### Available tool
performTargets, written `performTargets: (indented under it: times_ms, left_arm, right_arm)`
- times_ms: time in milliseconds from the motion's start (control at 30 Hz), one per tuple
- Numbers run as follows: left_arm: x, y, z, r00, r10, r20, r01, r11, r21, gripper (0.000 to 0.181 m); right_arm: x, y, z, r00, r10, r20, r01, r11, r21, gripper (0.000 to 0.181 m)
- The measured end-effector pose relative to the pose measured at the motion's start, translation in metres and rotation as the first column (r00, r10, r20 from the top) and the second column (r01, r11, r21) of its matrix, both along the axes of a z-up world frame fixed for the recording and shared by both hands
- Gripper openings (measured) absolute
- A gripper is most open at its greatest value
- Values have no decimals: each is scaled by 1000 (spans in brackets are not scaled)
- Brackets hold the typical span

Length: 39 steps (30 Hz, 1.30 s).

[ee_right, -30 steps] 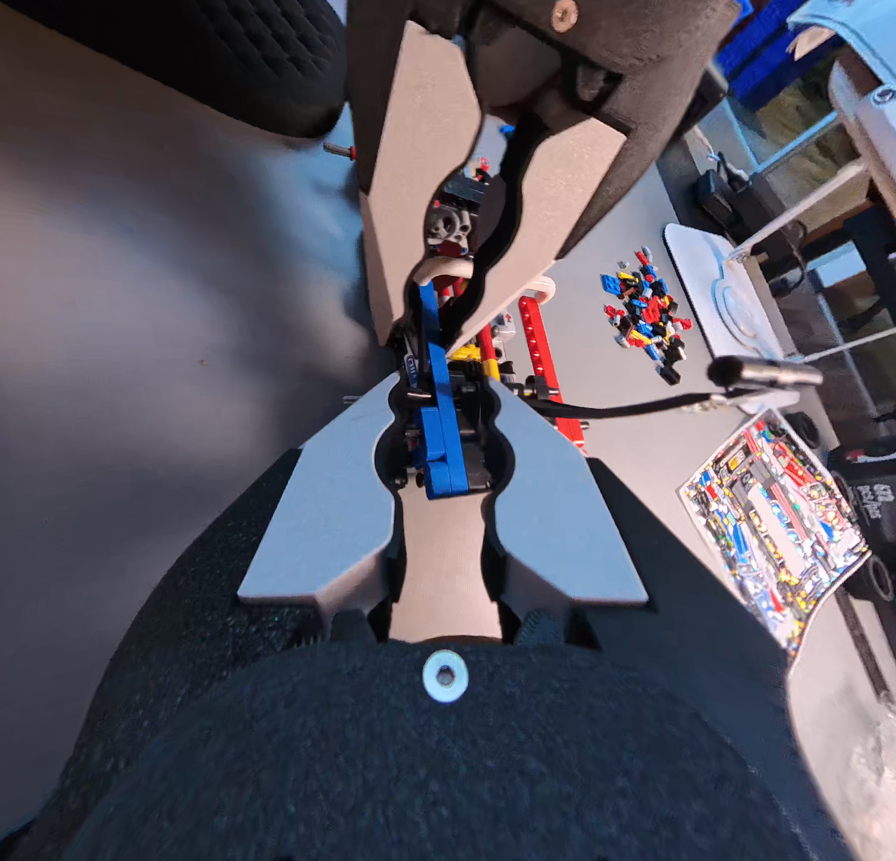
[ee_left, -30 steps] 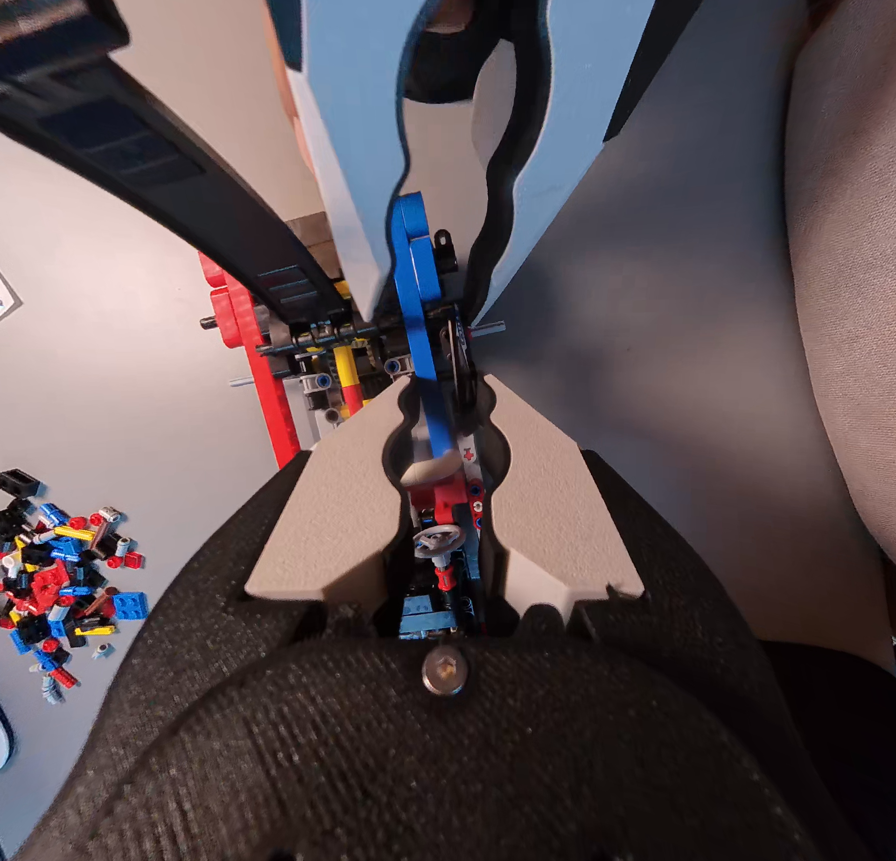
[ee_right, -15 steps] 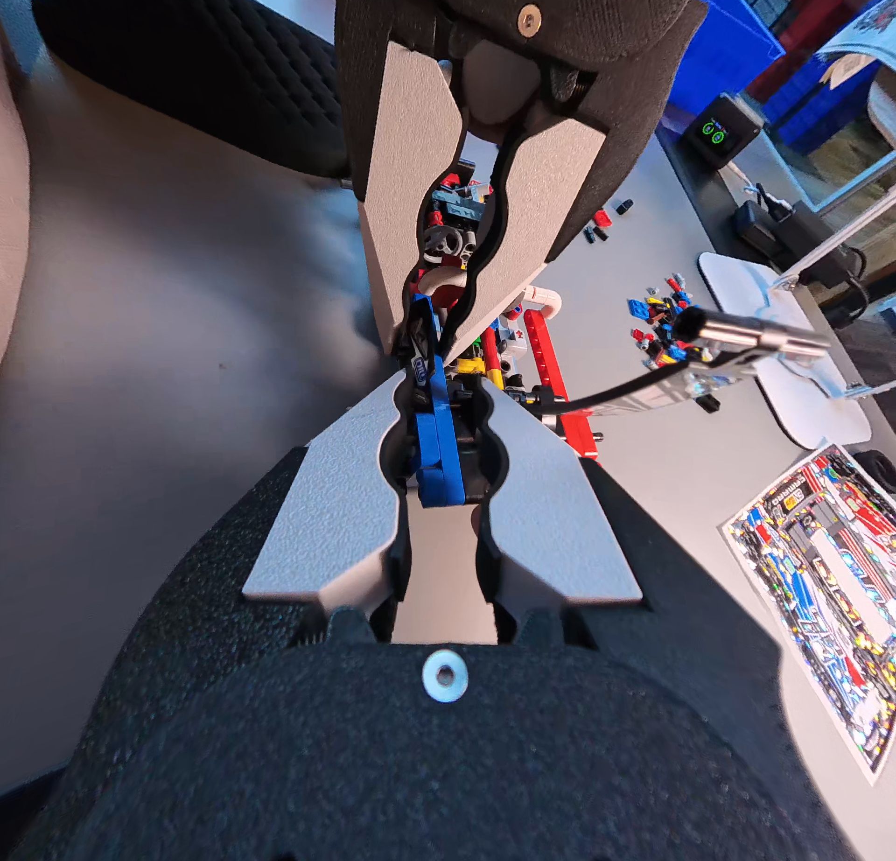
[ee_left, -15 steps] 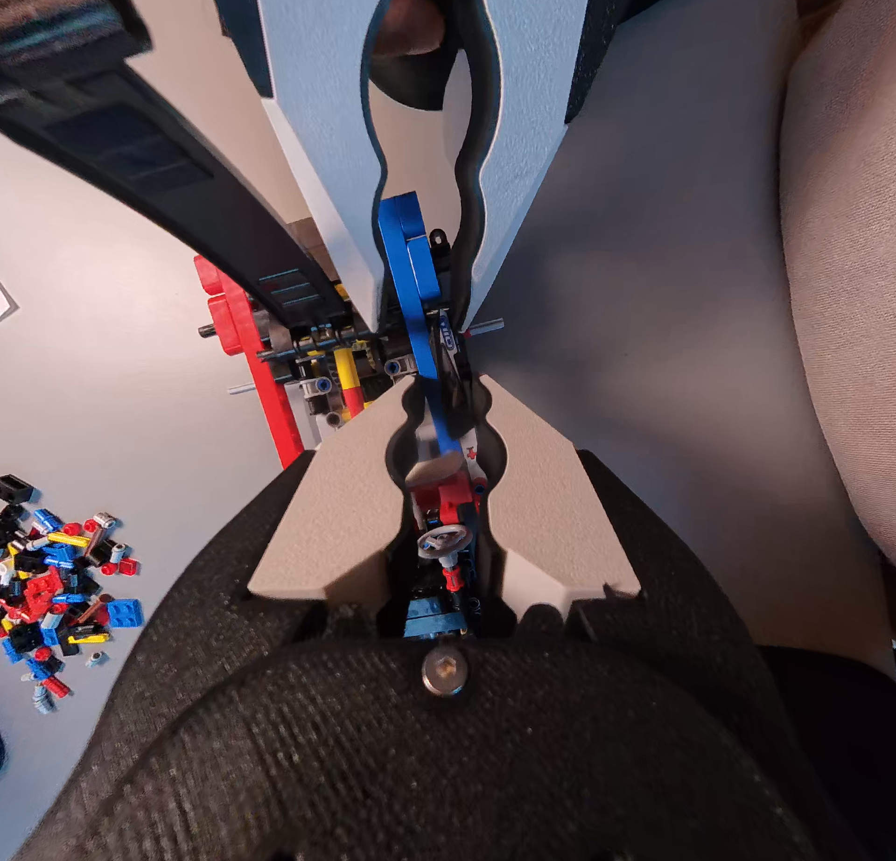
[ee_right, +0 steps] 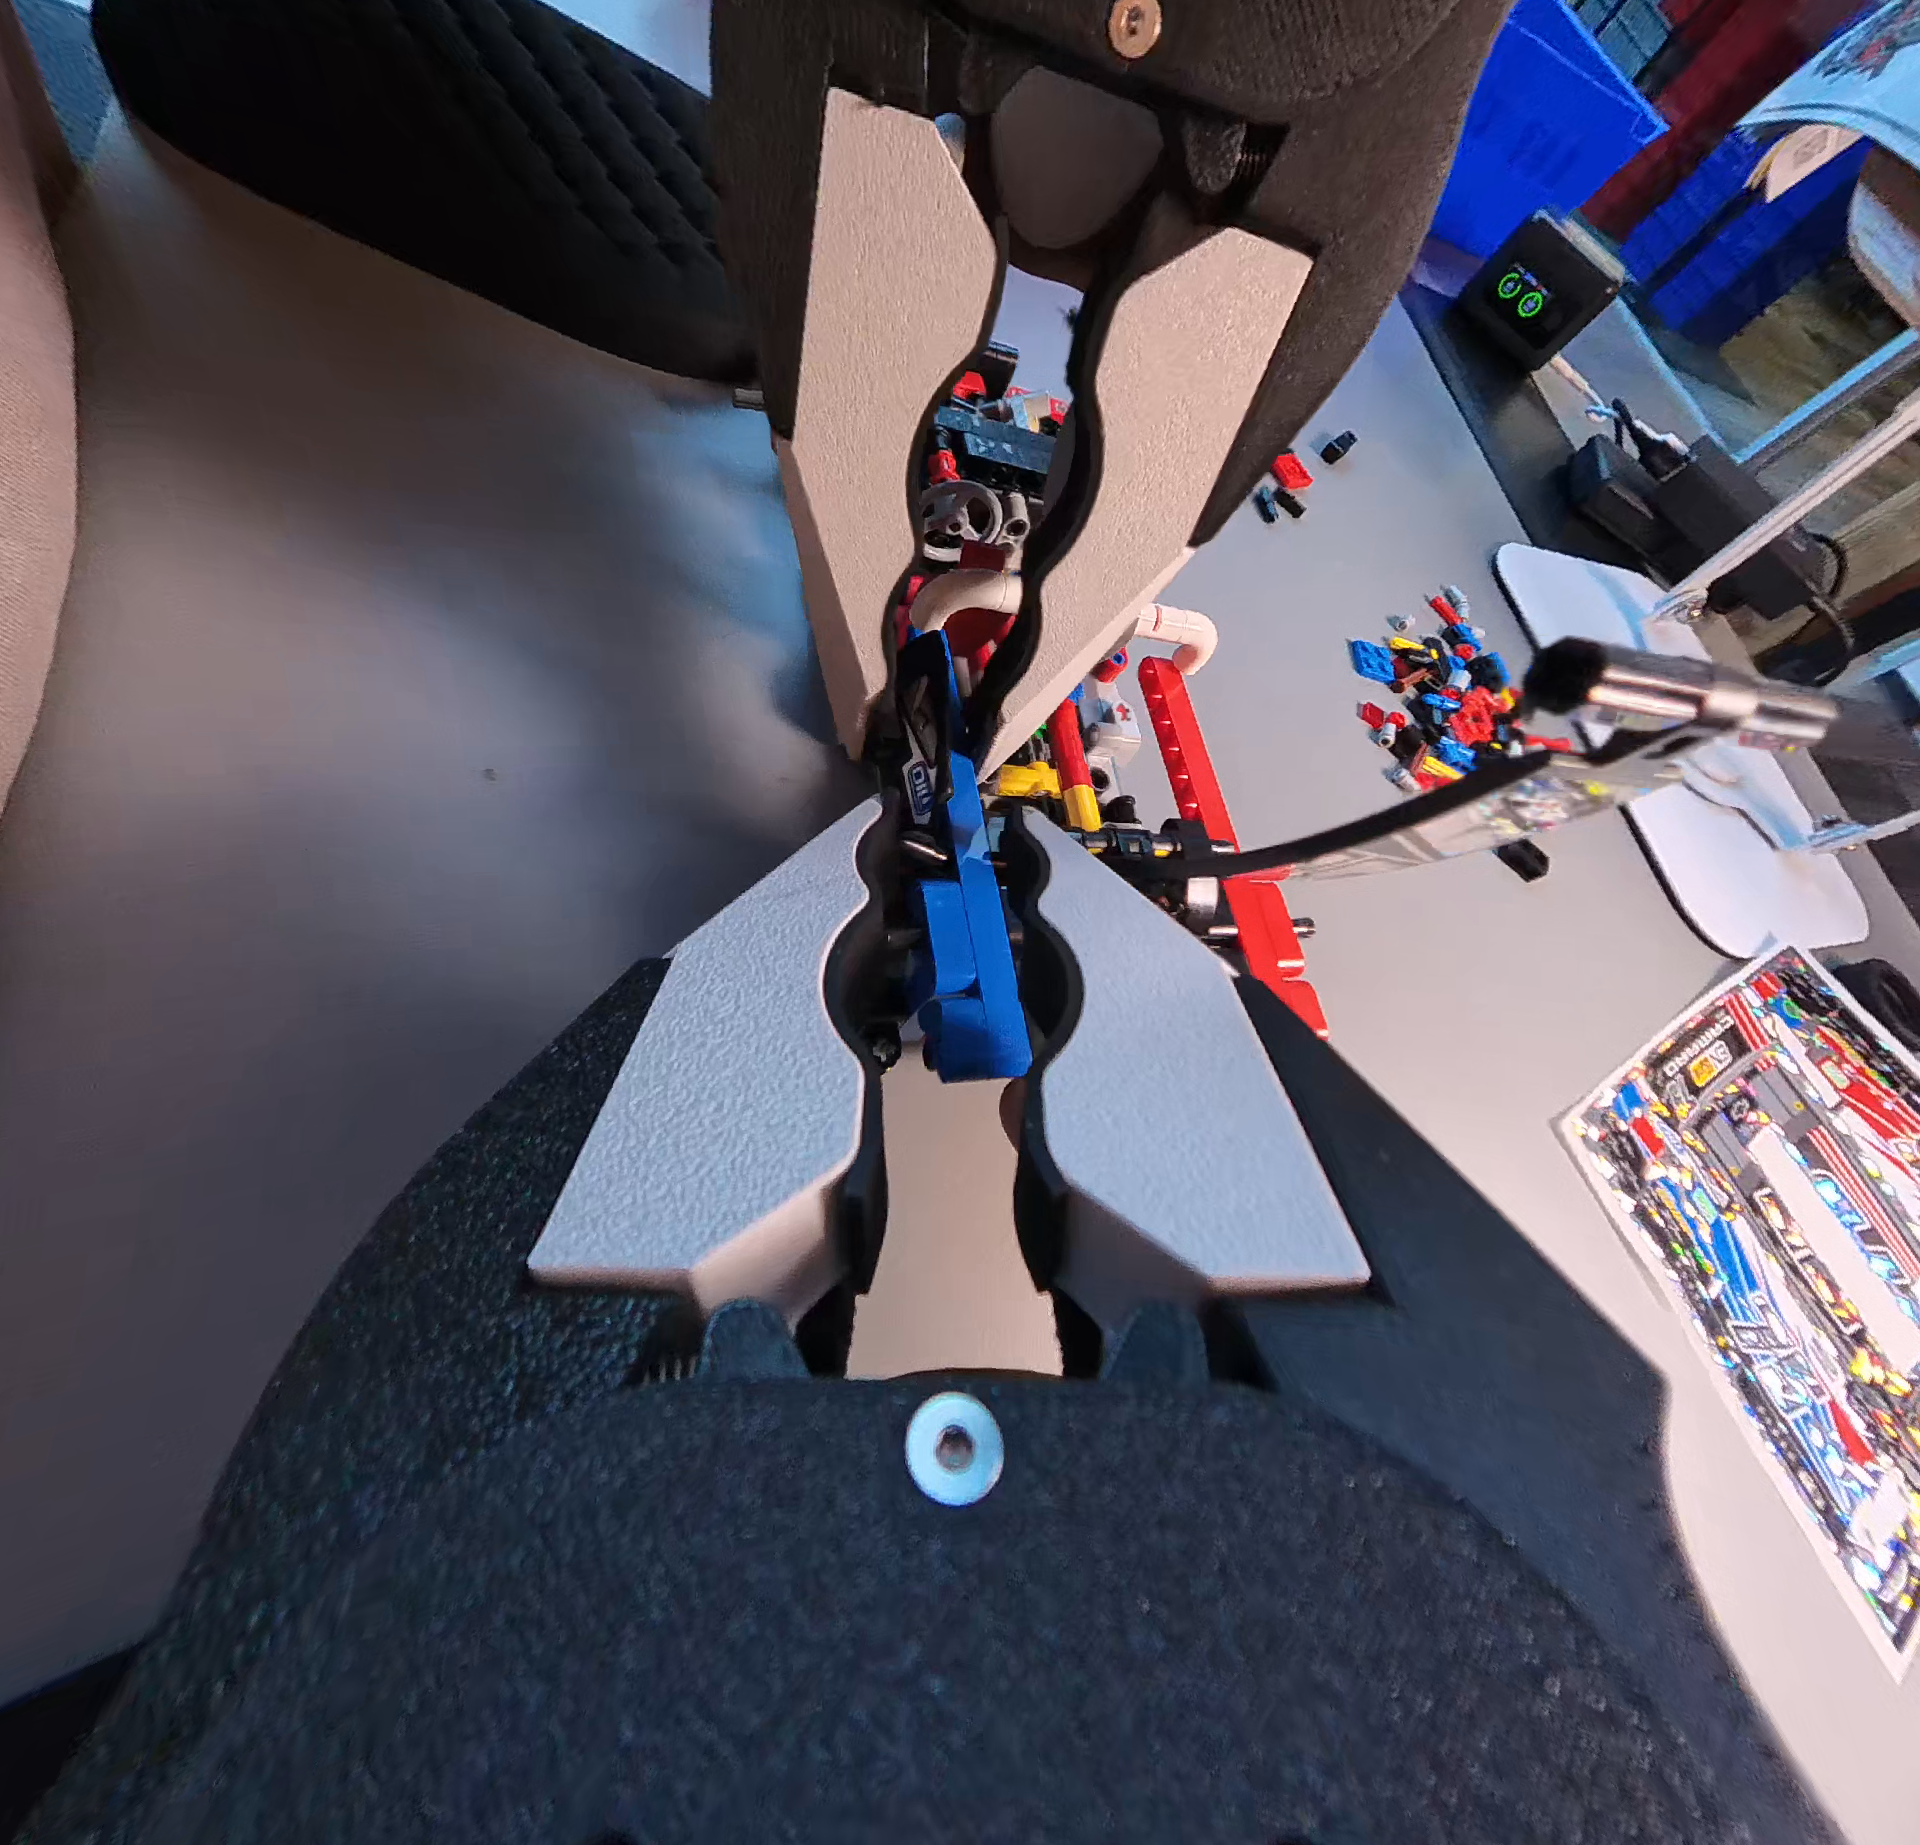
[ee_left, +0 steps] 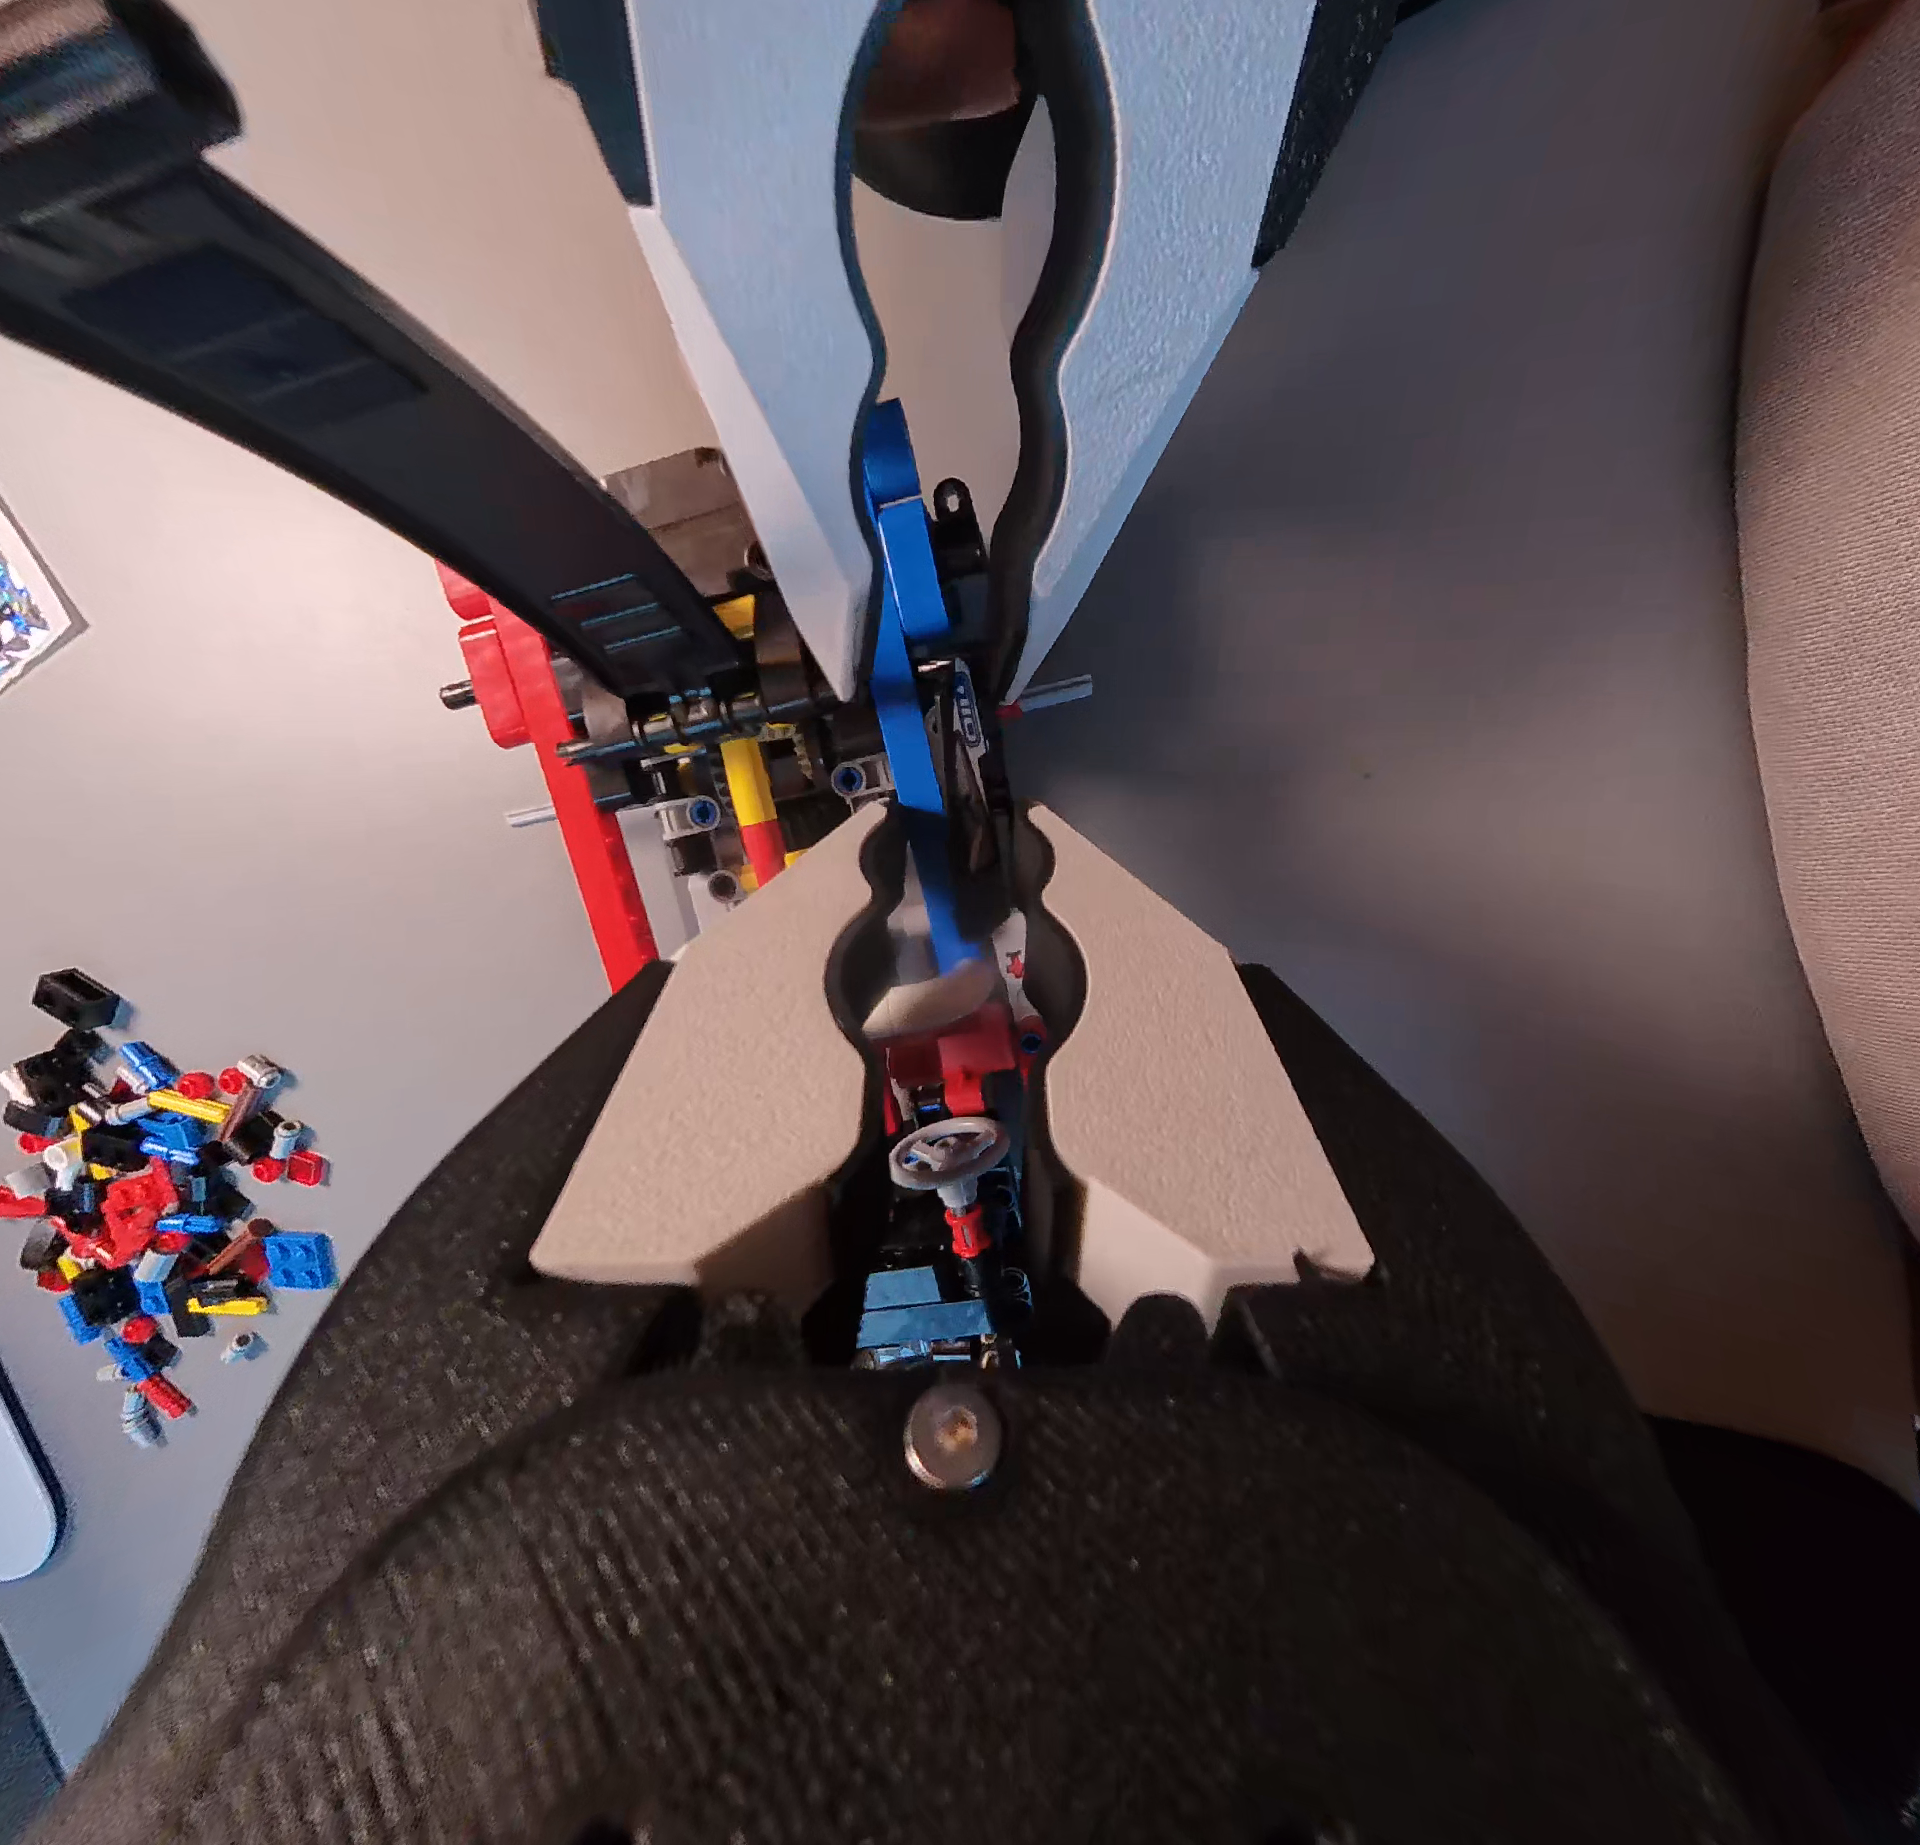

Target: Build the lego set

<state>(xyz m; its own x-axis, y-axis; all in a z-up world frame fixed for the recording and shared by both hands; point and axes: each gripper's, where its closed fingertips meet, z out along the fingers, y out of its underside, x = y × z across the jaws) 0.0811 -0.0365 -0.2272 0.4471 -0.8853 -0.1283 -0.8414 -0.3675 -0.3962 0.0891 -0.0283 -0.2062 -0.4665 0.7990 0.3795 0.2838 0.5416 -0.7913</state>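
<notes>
While both grippers meet nose to nose, the build hangs between them above the grey table [ee_right: 1455, 1016].
Model: a half-built Lego vehicle [ee_left: 748, 756] with red side beam [ee_left: 582, 819], yellow axle and grey steering wheel [ee_left: 948, 1153].
Left gripper [ee_left: 951, 819]: clamped on the cockpit end.
Right gripper [ee_right: 961, 819]: pinching the blue panel [ee_right: 971, 964], seemingly pressing it on, though the joint is hidden.
Remaining: a pile of loose pieces [ee_left: 145, 1182] and the sticker sheet [ee_right: 1766, 1193] suggest plenty left.
Change: compared with a second ago, the right wrist view has tilted up to show more far table; both grips are unchanged.
</notes>
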Motion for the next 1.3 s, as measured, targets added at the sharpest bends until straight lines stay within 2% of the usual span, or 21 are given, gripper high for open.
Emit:
performTargets:
  times_ms: [67, 167, 200, 467, 600, 667, 767, 933, 1000, 1100, 1200, 1300]
  left_arm:
    - [0, -2, 0, 1000, 2, 7, -2, 1000, -25, 21]
    - [4, -9, 4, 996, 37, 79, -24, 986, -166, 35]
    - [4, -7, 5, 994, 53, 94, -33, 980, -196, 33]
    - [-1, 10, 1, 998, 44, -35, -50, 984, -173, 25]
    - [0, 9, 1, 997, 35, -68, -47, 983, -176, 18]
    - [0, 8, 1, 995, 15, -99, -32, 985, -172, 18]
    - [1, 6, 2, 995, 20, -100, -43, 971, -235, 22]
    - [6, 9, 8, 997, 68, -21, -71, 933, -352, 29]
    - [3, 12, 4, 997, 51, -57, -68, 933, -354, 26]
    - [6, 12, 2, 997, 16, -77, -42, 936, -349, 22]
    - [8, 12, 1, 997, -4, -74, -22, 938, -346, 19]
    - [9, 12, 1, 998, -14, -68, -10, 942, -337, 19]
  right_arm:
    - [1, -2, -1, 1000, 13, -22, -13, 1000, -5, 15]
    - [1, -2, -4, 1000, 18, -21, -18, 1000, -6, 16]
    - [1, -2, -4, 1000, 18, -22, -18, 1000, 7, 16]
    - [0, 3, -4, 1000, -11, -21, 11, 1000, -14, 16]
    - [6, 7, -2, 997, -50, 56, 54, 996, -76, 12]
    - [10, 7, -7, 994, -65, 87, 70, 996, -47, 8]
    - [9, 8, -6, 990, -118, 79, 121, 992, -36, 4]
    - [11, 7, -4, 974, -215, 74, 218, 975, -32, 5]
    - [12, 3, 0, 955, -285, 80, 293, 950, -108, 6]
    - [11, 7, 0, 891, -440, 109, 454, 862, -228, 8]
    - [11, 14, -1, 848, -525, 69, 527, 826, -199, 4]
    - [11, 13, -1, 849, -523, 70, 527, 829, -188, 0]
